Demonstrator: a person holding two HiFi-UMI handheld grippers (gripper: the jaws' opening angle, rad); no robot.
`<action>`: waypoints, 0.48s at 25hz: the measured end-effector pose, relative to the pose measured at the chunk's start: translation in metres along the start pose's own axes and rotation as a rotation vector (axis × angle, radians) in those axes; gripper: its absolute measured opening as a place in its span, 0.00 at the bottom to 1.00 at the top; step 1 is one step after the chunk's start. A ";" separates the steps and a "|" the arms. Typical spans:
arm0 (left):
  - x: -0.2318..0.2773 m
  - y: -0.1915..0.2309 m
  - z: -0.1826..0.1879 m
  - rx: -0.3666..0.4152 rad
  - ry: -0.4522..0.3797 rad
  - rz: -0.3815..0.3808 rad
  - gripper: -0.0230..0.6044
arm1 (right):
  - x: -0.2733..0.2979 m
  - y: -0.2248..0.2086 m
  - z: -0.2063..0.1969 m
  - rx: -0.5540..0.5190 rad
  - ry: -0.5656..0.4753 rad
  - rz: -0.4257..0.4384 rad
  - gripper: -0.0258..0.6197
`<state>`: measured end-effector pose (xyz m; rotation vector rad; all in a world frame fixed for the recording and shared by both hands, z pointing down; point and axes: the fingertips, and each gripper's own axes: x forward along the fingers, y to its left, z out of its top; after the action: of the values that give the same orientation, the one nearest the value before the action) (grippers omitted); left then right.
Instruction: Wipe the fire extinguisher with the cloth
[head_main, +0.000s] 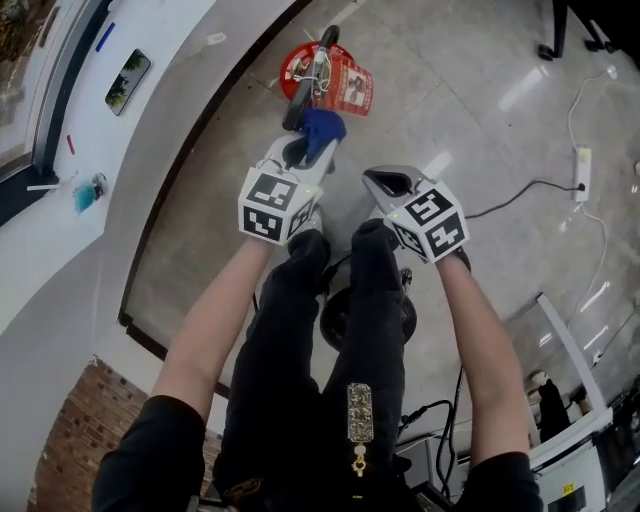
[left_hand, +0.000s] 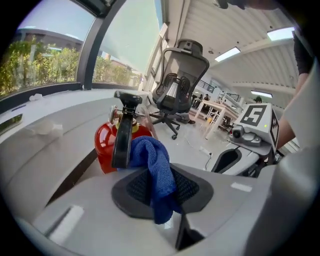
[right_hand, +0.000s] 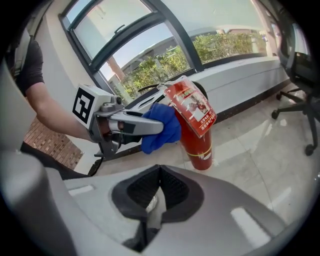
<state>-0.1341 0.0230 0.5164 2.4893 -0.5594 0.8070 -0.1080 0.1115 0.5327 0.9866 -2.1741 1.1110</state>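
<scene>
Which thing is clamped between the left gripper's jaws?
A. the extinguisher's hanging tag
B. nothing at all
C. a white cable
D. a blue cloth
D: in the left gripper view, the left gripper has its jaws closed on the blue cloth, which bunches up in front of the red fire extinguisher.

Glossy grey floor (head_main: 480, 100), curved white sill (head_main: 170, 110), big windows (right_hand: 145, 45), greenery outside, brick wall (head_main: 70, 440), black office chair (left_hand: 180, 75), ceiling strip lights (left_hand: 281, 34).

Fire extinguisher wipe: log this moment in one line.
left gripper: shut on blue cloth | blue cloth: at fire extinguisher | right gripper: shut, empty
</scene>
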 end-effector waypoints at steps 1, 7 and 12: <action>0.000 0.001 0.001 -0.017 -0.011 0.003 0.15 | -0.003 0.001 0.002 0.011 0.002 -0.014 0.04; 0.012 -0.005 0.003 -0.104 -0.034 0.017 0.15 | -0.021 -0.013 0.006 0.059 0.031 -0.086 0.04; 0.016 -0.007 0.004 -0.116 -0.072 0.095 0.15 | -0.023 -0.036 0.002 0.022 0.088 -0.064 0.04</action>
<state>-0.1169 0.0234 0.5215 2.4084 -0.7330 0.7008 -0.0657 0.1040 0.5325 0.9909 -2.0511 1.1291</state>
